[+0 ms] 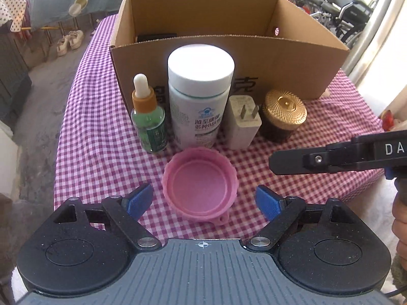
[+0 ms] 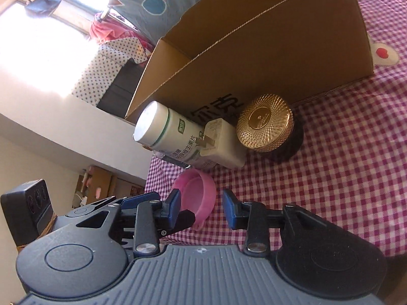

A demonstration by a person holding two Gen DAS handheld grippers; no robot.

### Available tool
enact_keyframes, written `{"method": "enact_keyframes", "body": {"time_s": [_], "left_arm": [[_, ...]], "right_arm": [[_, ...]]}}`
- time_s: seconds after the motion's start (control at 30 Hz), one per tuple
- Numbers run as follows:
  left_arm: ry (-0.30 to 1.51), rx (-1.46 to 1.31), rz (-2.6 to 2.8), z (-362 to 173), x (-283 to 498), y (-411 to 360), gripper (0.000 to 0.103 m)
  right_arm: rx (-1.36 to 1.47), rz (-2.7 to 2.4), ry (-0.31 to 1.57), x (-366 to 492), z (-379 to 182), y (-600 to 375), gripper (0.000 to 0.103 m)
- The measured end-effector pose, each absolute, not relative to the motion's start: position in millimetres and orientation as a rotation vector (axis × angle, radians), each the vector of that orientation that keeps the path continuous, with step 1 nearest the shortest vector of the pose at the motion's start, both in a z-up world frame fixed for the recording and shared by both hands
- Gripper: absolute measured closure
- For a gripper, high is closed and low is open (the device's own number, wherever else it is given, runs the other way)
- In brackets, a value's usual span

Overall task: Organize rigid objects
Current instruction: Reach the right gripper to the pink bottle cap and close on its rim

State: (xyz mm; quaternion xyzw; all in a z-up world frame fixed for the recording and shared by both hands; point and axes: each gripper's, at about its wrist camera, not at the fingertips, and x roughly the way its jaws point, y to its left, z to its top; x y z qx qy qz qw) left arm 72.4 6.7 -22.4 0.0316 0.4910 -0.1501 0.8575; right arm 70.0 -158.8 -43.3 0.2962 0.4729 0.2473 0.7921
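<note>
Pink lid [image 1: 201, 184] seen lying open-side up on checked tablecloth [image 1: 96, 132], between spread fingers of left gripper [image 1: 203, 200], untouched. Right gripper [image 2: 201, 208] held just beside lid, fingers parted, nothing pinched. Bottles, charger, jar lined before cardboard box [image 1: 229, 58].

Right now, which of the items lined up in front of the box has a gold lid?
The dark round jar, at the right end of the row beside the white charger plug; the others have white caps.

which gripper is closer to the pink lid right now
Left. The left gripper is open with the pink lid sitting between its fingers. The right gripper, also open, hangs off to the lid's right side, not around it.
</note>
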Motion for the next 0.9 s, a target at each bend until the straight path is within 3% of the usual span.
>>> {"method": "enact_keyframes", "body": {"time_s": [0.43, 0.9], "left_arm": [[1.016, 0.094, -0.385, -49, 58, -1, 0.015], [0.982, 0.149, -0.569, -49, 39, -54, 0.015]], "right_arm": [[0.582, 0.531, 1.086, 90, -63, -123, 0.063], [0.678, 0.424, 1.049, 55, -66, -186, 0.063]]}}
